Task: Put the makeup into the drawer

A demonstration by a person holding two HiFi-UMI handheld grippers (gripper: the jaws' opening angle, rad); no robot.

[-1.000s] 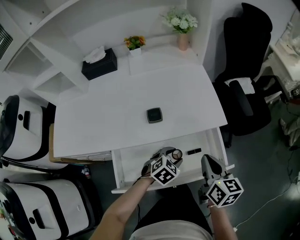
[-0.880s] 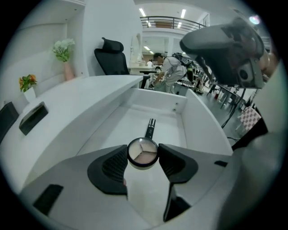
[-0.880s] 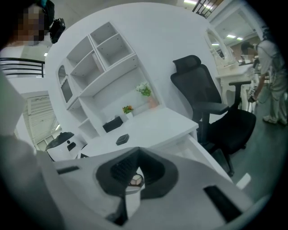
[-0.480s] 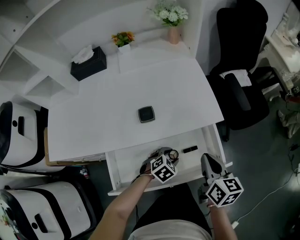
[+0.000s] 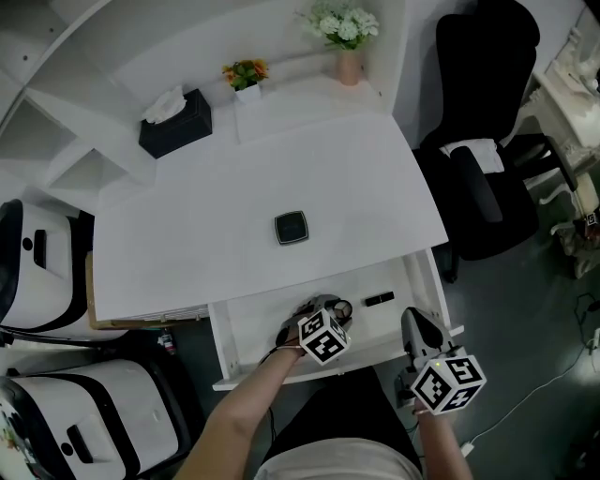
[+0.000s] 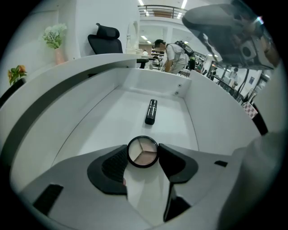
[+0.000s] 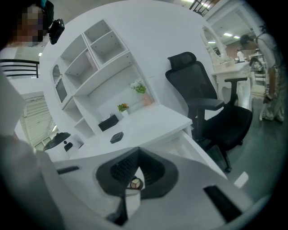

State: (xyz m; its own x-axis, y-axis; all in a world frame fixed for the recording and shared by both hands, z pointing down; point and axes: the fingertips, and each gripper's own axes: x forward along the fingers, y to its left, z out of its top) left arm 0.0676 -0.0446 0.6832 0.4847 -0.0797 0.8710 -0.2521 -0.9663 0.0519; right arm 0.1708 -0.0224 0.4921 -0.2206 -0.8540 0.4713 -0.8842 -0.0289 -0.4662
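The white drawer (image 5: 246,330) under the desk stands pulled out. My left gripper (image 5: 339,309) reaches down into it, shut on a round black compact (image 6: 142,152) with three powder shades, held between the fingertips just above the drawer floor (image 6: 121,117). A black tube (image 6: 151,111) (image 5: 379,299) lies on that floor further right. A square black case (image 5: 292,228) sits on the desk top. My right gripper (image 5: 413,319) (image 7: 138,155) hovers at the drawer's right front corner, its jaws together and empty.
A black tissue box (image 5: 174,123), a small orange flower pot (image 5: 243,74) and a pink vase of white flowers (image 5: 345,28) line the back of the desk. A black office chair (image 5: 487,178) stands to the right, white machines (image 5: 37,272) to the left.
My left gripper has sunk lower into the drawer with the compact still in it. The right gripper has stayed where it was.
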